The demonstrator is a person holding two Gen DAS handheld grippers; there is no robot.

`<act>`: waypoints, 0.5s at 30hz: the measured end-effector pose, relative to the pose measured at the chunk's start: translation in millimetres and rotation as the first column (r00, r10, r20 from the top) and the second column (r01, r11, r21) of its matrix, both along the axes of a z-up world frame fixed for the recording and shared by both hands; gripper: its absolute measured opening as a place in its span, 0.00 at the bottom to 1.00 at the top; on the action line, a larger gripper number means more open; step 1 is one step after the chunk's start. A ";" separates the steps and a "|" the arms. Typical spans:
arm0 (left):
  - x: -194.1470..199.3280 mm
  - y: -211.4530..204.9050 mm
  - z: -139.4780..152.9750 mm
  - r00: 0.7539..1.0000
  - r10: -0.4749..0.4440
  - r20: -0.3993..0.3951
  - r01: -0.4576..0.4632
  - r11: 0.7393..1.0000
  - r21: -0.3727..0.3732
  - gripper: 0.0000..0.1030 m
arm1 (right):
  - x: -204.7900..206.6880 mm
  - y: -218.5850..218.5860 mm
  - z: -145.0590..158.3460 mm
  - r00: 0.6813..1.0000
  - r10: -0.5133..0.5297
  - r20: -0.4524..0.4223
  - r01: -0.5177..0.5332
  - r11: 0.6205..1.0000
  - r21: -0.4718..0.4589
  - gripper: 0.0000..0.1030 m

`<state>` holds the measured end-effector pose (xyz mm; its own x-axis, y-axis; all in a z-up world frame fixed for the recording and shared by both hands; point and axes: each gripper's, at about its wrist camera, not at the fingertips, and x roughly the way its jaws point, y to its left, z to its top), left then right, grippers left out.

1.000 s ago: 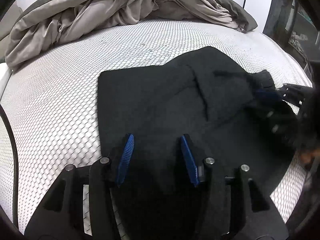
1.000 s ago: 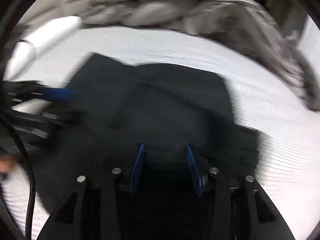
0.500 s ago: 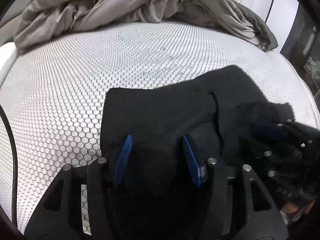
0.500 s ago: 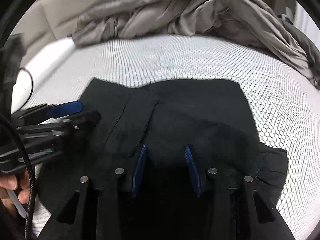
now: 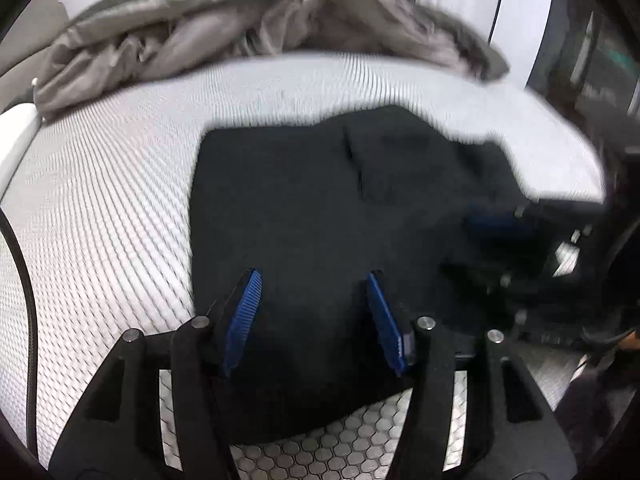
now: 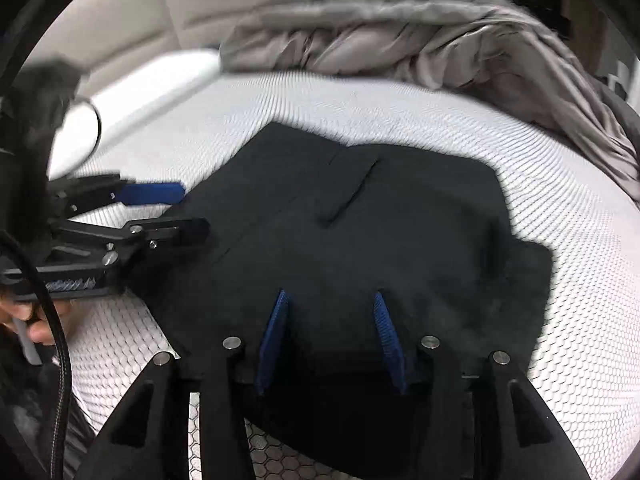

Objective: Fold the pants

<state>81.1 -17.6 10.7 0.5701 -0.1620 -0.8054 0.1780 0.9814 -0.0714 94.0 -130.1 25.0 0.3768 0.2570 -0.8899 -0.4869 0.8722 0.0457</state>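
The black pants point(image 5: 320, 208) lie folded into a compact rectangle on the white honeycomb mattress point(image 5: 104, 216). My left gripper point(image 5: 312, 280) hovers open over the near edge of the pants, holding nothing. My right gripper point(image 6: 330, 300) is open and empty over the near part of the pants point(image 6: 380, 232). The left gripper also shows at the left of the right wrist view point(image 6: 160, 208), open beside the pants' left edge. The right gripper shows blurred at the right of the left wrist view point(image 5: 504, 240).
A crumpled grey duvet point(image 5: 256, 28) is heaped along the far side of the mattress, also in the right wrist view point(image 6: 440, 36). A white rolled bolster point(image 6: 132, 92) lies at the far left. A black cable point(image 6: 56, 320) hangs at the left.
Both grippers have pulled back and lifted a little from the pants, staying open. The views are motion-blurred. The pants lie still in the same folded shape.
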 end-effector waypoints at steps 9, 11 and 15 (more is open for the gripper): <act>-15.2 9.4 2.5 1.000 -0.001 0.019 0.000 1.000 0.020 0.59 | -15.9 -45.1 16.4 0.997 -0.044 0.058 0.047 0.997 -0.054 0.53; -17.1 18.7 5.7 1.000 0.017 0.017 -0.017 1.000 0.017 0.61 | -14.9 -59.8 29.0 0.992 -0.097 0.085 0.098 0.995 -0.007 0.63; -7.1 49.6 4.4 0.994 0.112 -0.013 -0.112 0.994 -0.016 0.64 | 8.9 -102.8 20.2 0.964 -0.266 0.025 0.264 0.962 0.070 0.64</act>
<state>74.0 32.0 15.1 0.5759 -0.1110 -0.8100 0.0659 0.9938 -0.0893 102.9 -232.9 45.2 0.4687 0.2012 -0.8601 -0.2413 0.9658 0.0944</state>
